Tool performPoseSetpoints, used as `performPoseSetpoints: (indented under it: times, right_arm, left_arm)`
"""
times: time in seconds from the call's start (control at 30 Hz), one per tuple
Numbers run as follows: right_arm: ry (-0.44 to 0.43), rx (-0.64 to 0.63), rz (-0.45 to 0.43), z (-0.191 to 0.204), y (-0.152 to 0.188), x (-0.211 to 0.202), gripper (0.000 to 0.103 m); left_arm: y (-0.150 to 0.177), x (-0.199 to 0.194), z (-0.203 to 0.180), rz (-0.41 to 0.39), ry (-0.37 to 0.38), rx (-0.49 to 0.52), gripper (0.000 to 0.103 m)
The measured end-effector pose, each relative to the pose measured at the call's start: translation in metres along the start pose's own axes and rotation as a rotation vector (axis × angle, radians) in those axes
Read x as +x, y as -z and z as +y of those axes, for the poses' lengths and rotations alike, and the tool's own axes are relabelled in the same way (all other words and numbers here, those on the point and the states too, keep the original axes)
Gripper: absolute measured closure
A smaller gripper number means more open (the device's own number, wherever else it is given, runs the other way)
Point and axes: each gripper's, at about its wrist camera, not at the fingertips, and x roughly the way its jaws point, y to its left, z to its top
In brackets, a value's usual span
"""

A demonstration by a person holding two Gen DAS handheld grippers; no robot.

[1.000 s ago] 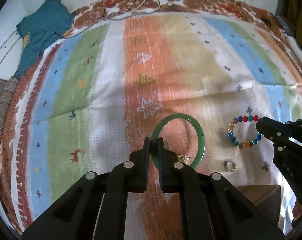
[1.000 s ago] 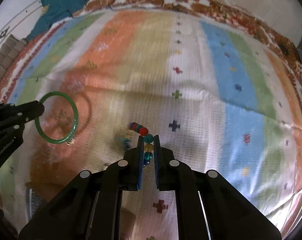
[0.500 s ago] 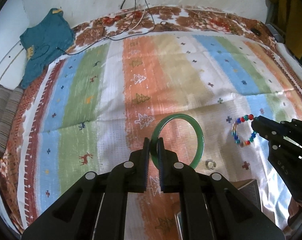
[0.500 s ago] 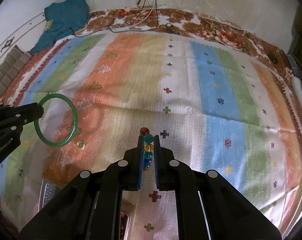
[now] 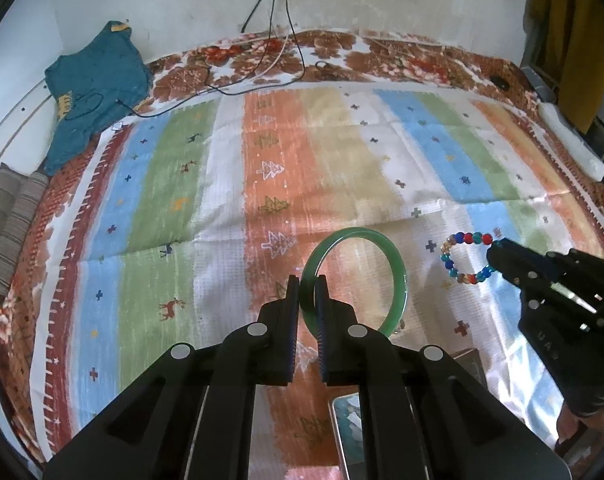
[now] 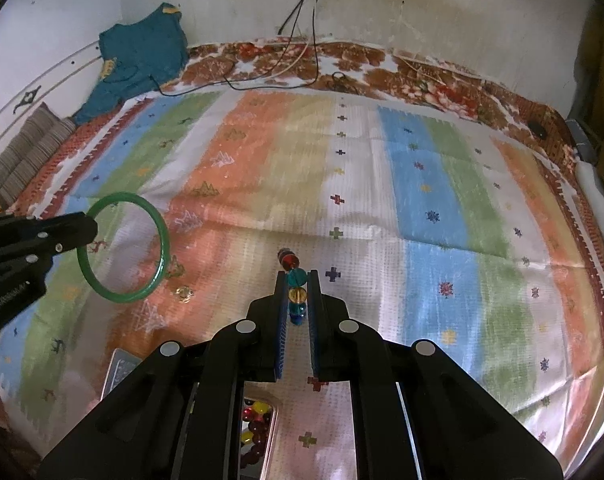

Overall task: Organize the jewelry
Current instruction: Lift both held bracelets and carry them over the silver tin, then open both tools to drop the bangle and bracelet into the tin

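My left gripper (image 5: 308, 285) is shut on a green bangle (image 5: 397, 272) and holds it up above the striped cloth. The bangle also shows in the right wrist view (image 6: 164, 248), with the left gripper (image 6: 90, 228) on its left rim. My right gripper (image 6: 297, 280) is shut on a multicoloured bead bracelet (image 6: 296, 278), seen edge-on. In the left wrist view the bracelet (image 5: 451, 266) hangs as a loop from the right gripper (image 5: 495, 252). A small gold piece (image 6: 184, 293) lies on the cloth below the bangle.
A striped cloth (image 5: 222, 200) covers the bed. A box with a mirrored lid (image 5: 347, 432) lies under the grippers; a tray with red and yellow beads (image 6: 256, 428) shows below my right gripper. A teal garment (image 5: 98, 80) and cables (image 5: 270, 40) lie at the far edge.
Both grippers have risen and pulled back from the cloth, lifting the bangle and the bracelet. A silver ring seen earlier on the cloth is out of view now.
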Motion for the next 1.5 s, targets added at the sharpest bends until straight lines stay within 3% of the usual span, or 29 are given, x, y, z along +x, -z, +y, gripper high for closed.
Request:
performPoseSetpoints:
  times: [0.73,1.5]
  right_arm:
    - [-0.024,-0.013,-0.078,0.012,0.02,-0.05,0.093]
    - [-0.049,-0.063,-0.066,0.031,0.054,-0.079,0.093]
  left_arm:
    - [0.024,-0.049,-0.015,-0.07,0.05,0.01,0.096]
    - [0.055,-0.069,-0.019,-0.069,0.043,0.005,0.096]
